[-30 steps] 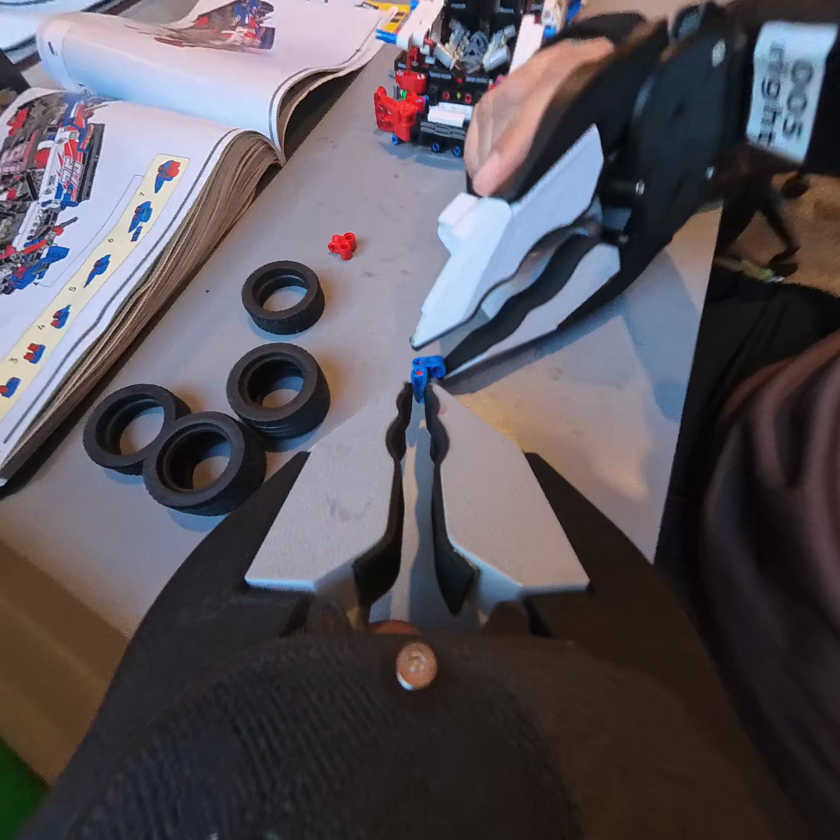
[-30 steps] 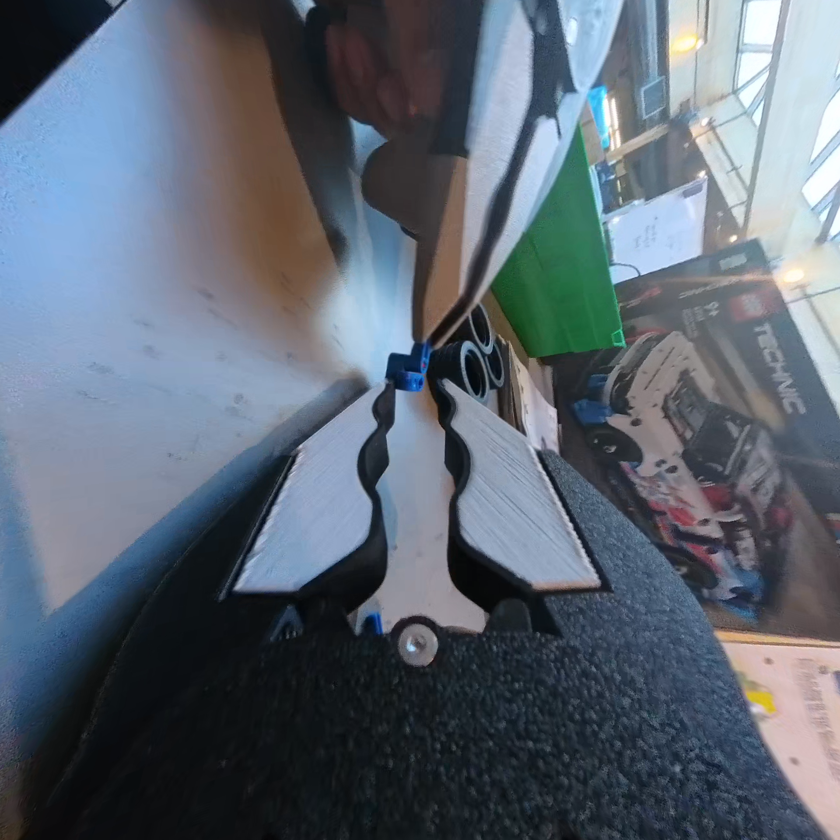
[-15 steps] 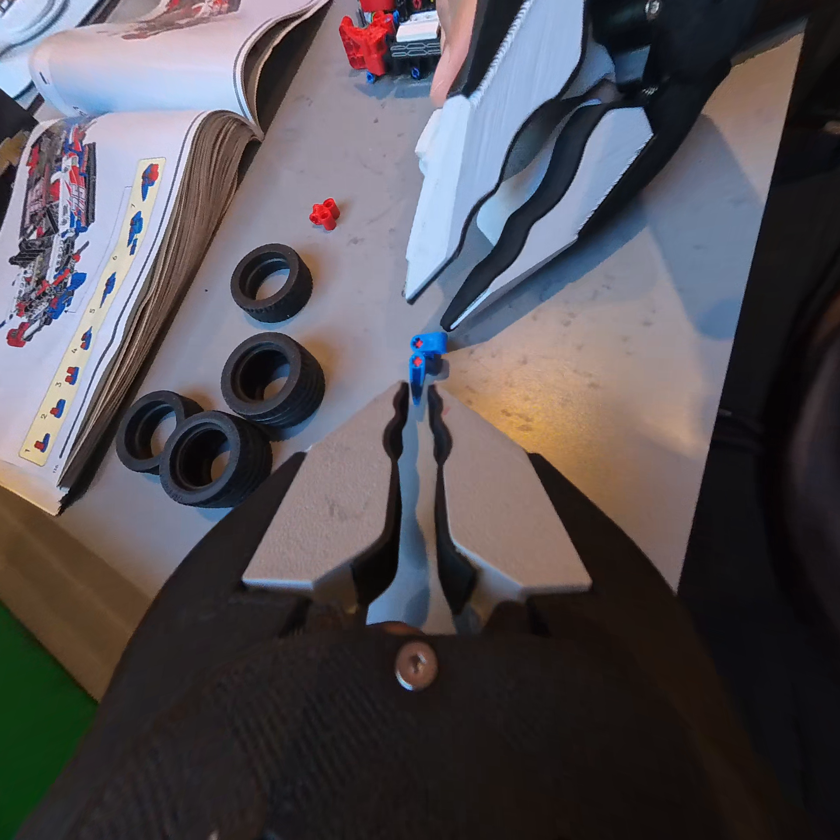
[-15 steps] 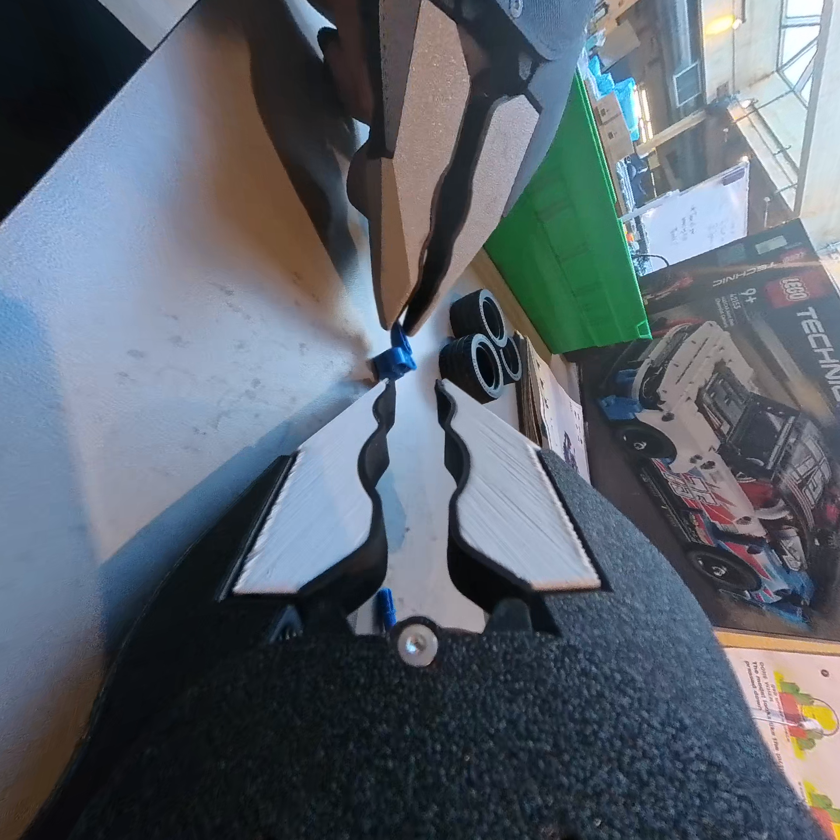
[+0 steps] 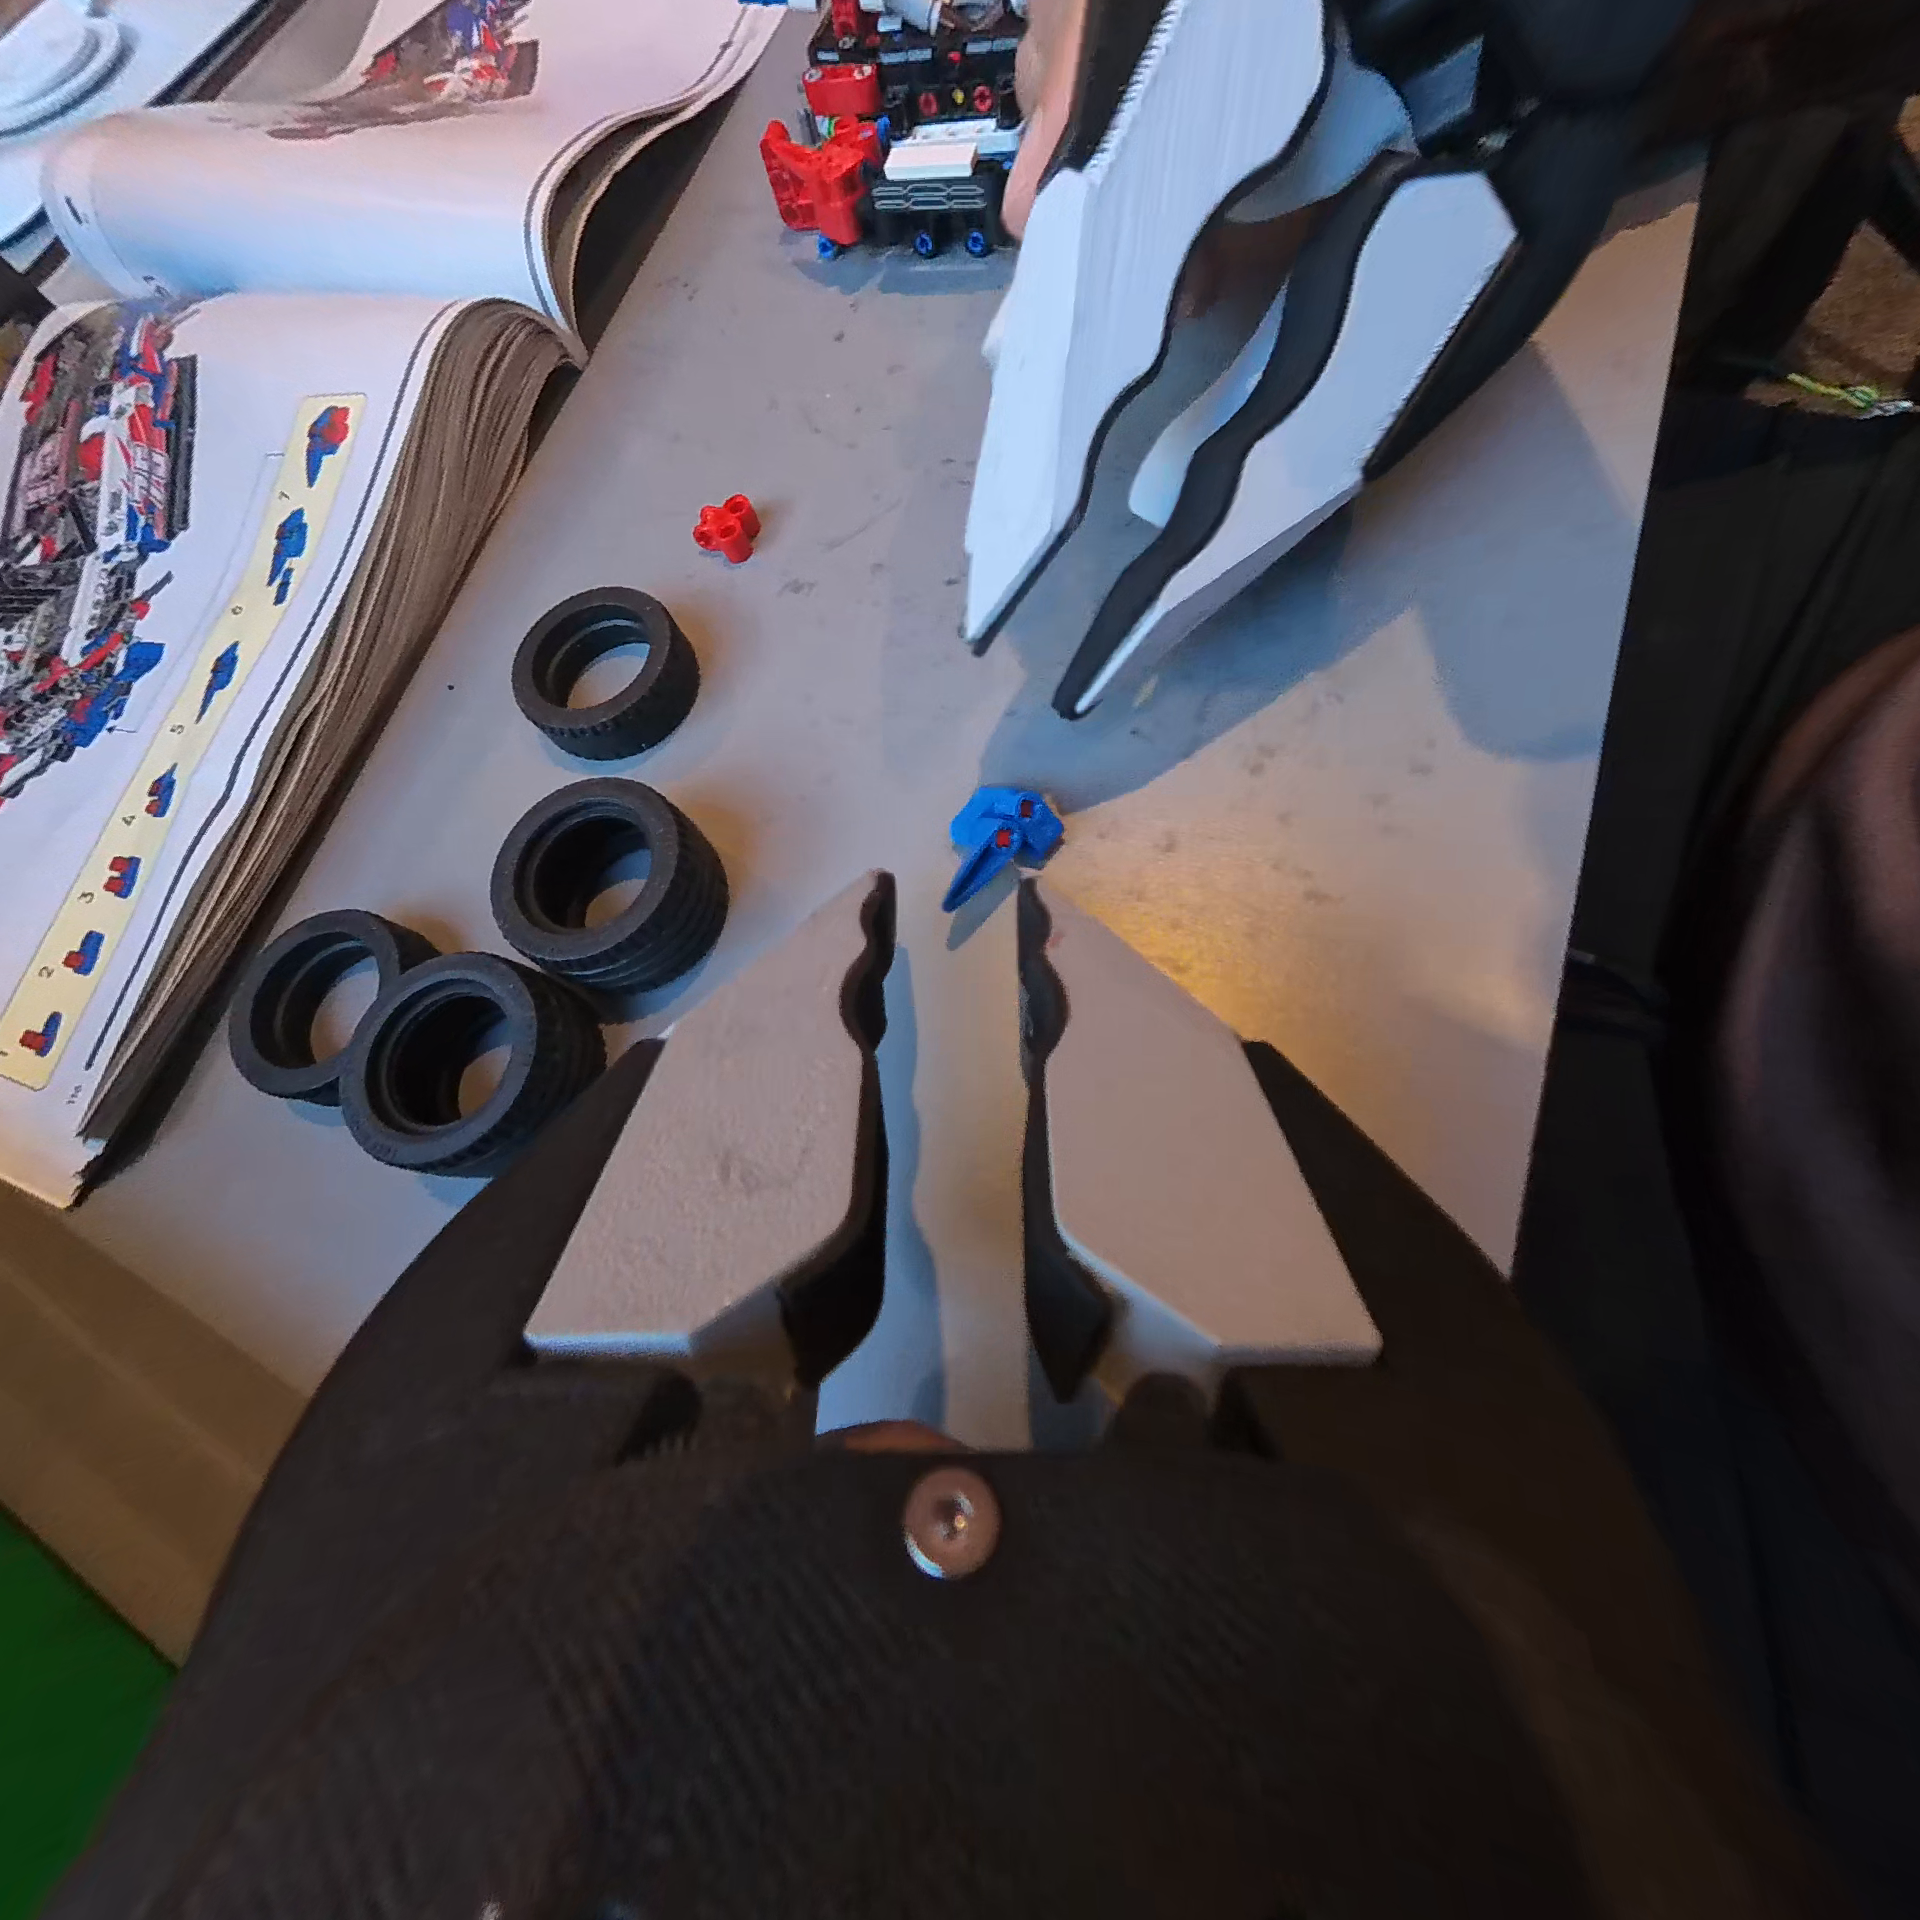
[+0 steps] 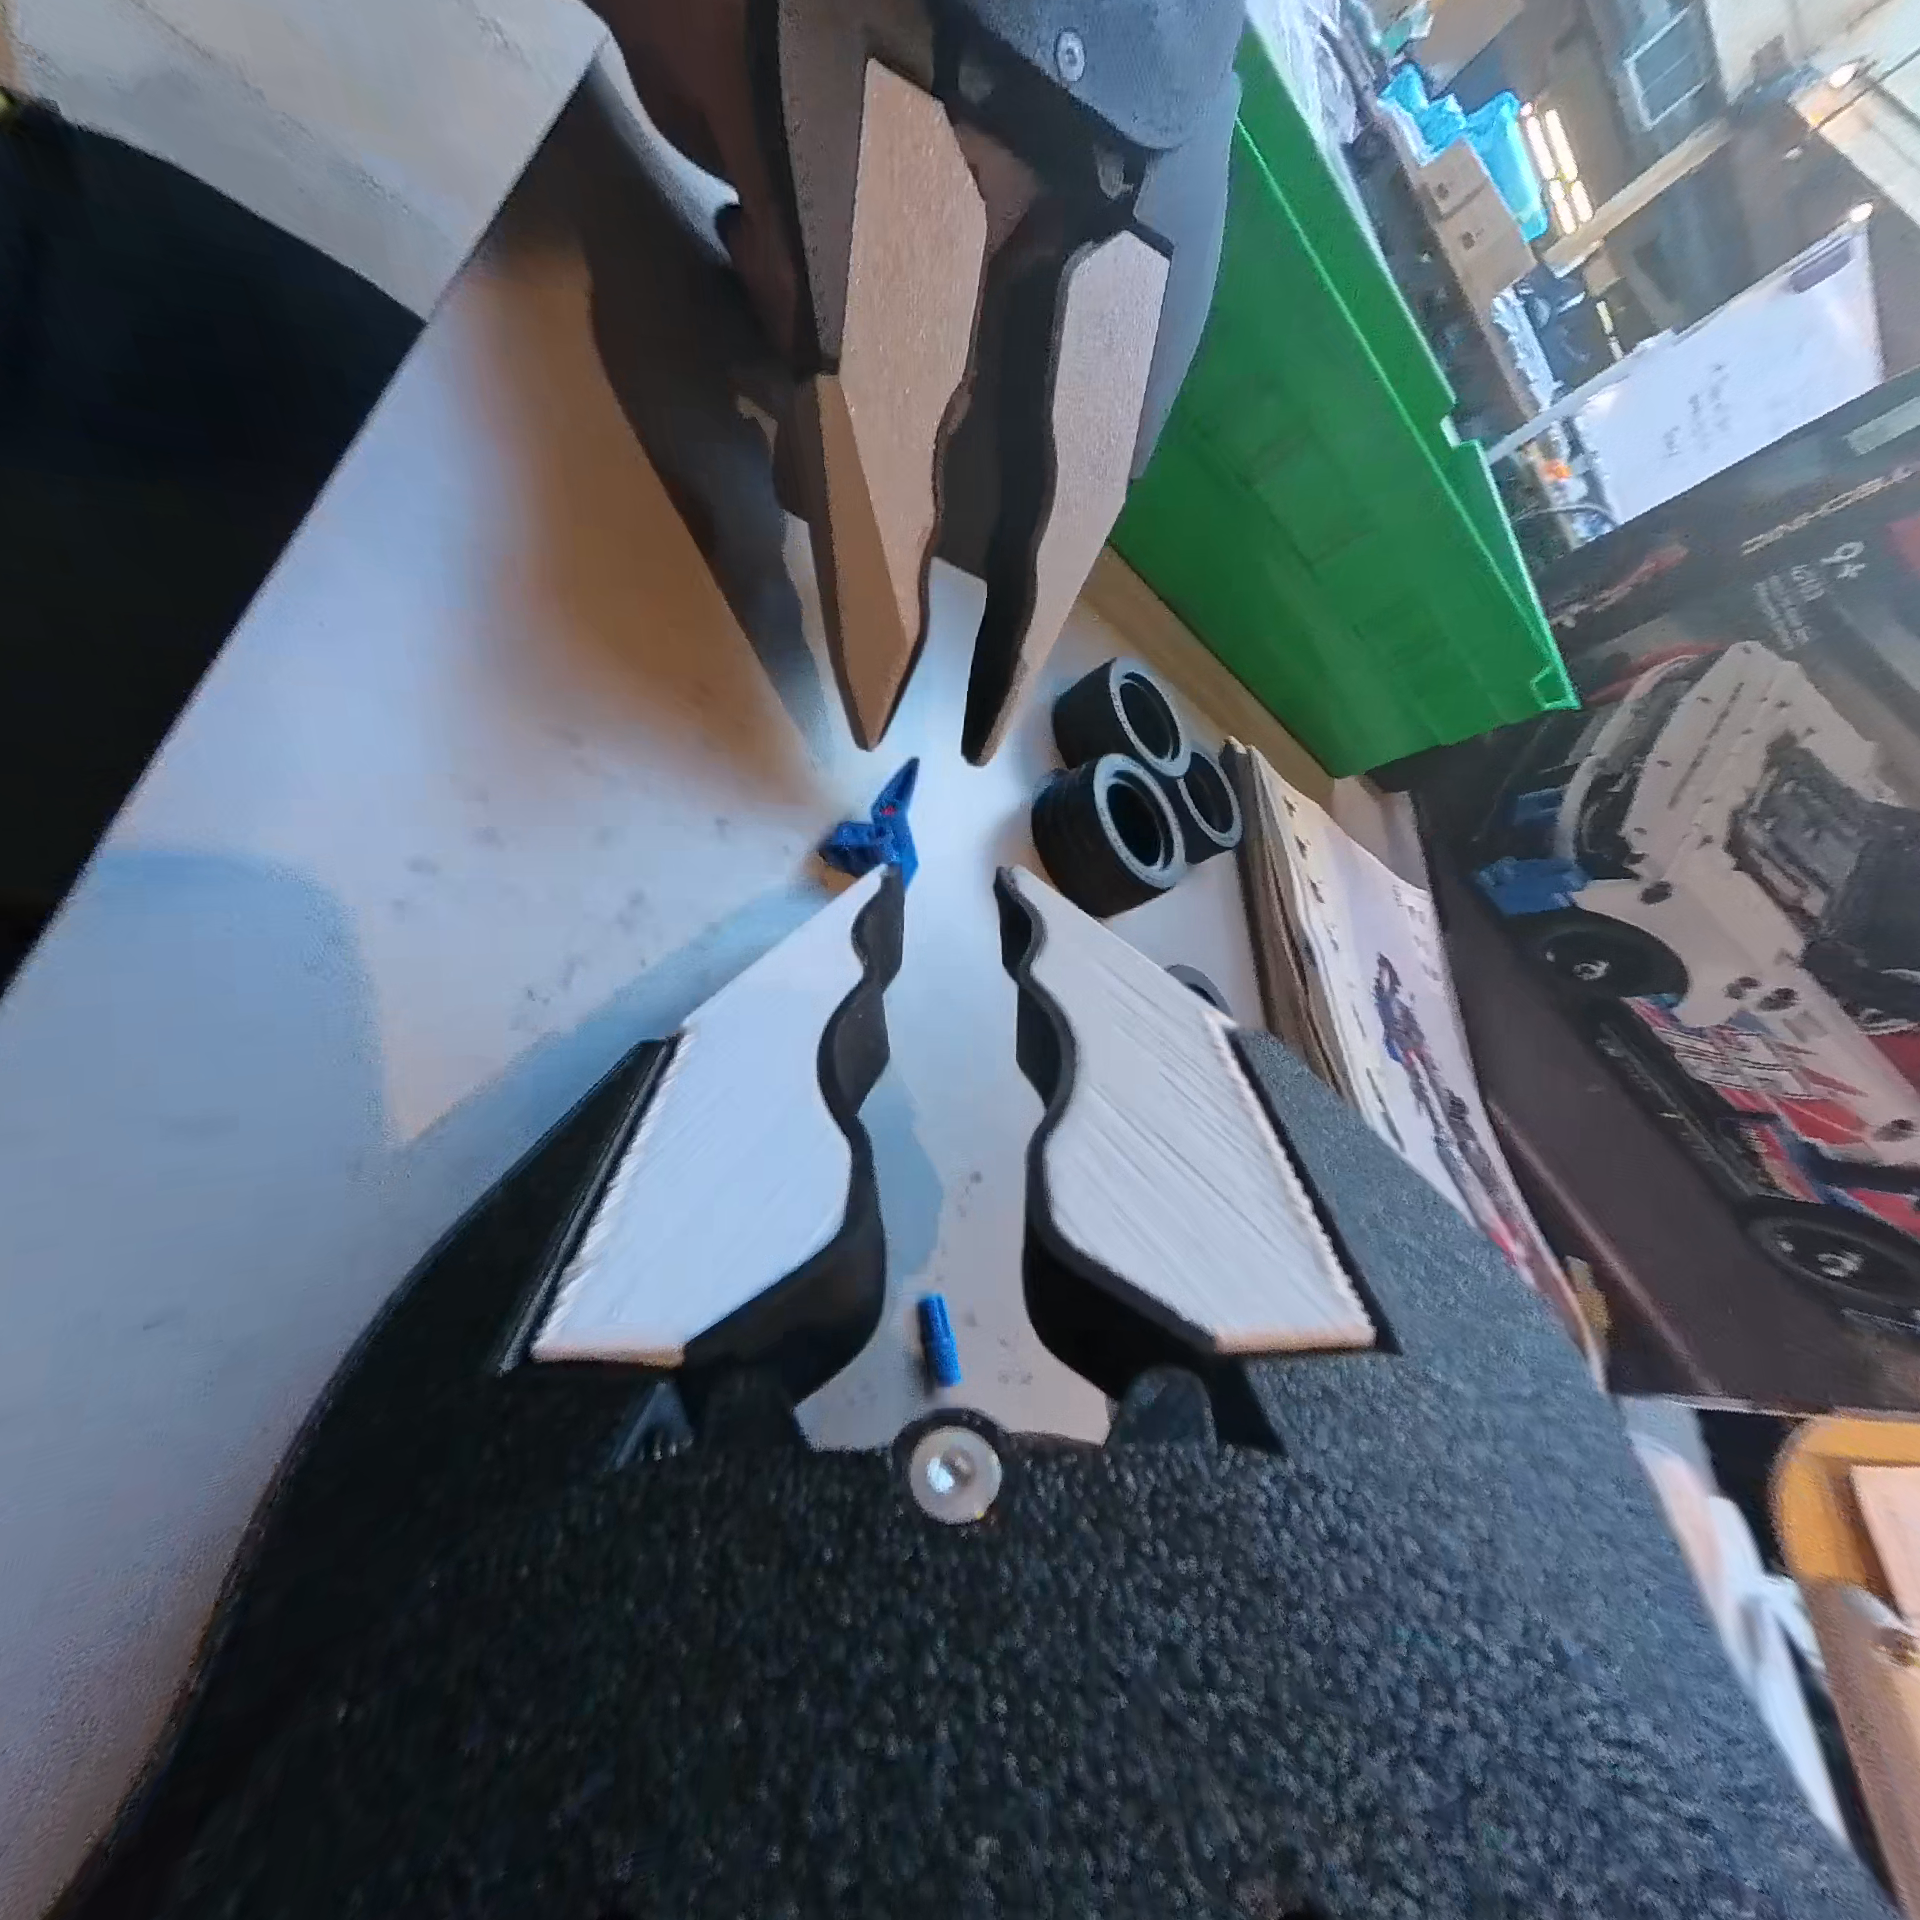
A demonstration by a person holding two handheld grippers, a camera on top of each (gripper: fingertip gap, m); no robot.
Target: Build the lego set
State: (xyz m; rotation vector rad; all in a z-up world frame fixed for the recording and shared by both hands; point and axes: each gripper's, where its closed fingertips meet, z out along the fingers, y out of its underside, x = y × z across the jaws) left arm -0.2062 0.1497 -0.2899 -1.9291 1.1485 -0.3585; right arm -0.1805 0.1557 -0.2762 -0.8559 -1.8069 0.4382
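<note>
Left wrist view, left to right: open manual at desk edge; four black tyres beside it; small red piece farther back. Blue piece lay on the desk, free of both claws, just ahead of the left claw, whose tips stood narrowly apart, empty. Right claw hung beyond it, tips parted, empty. Part-built model sat at the far edge.

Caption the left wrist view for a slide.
Open left gripper and right gripper flank a blue lego piece on the grey table.
</note>
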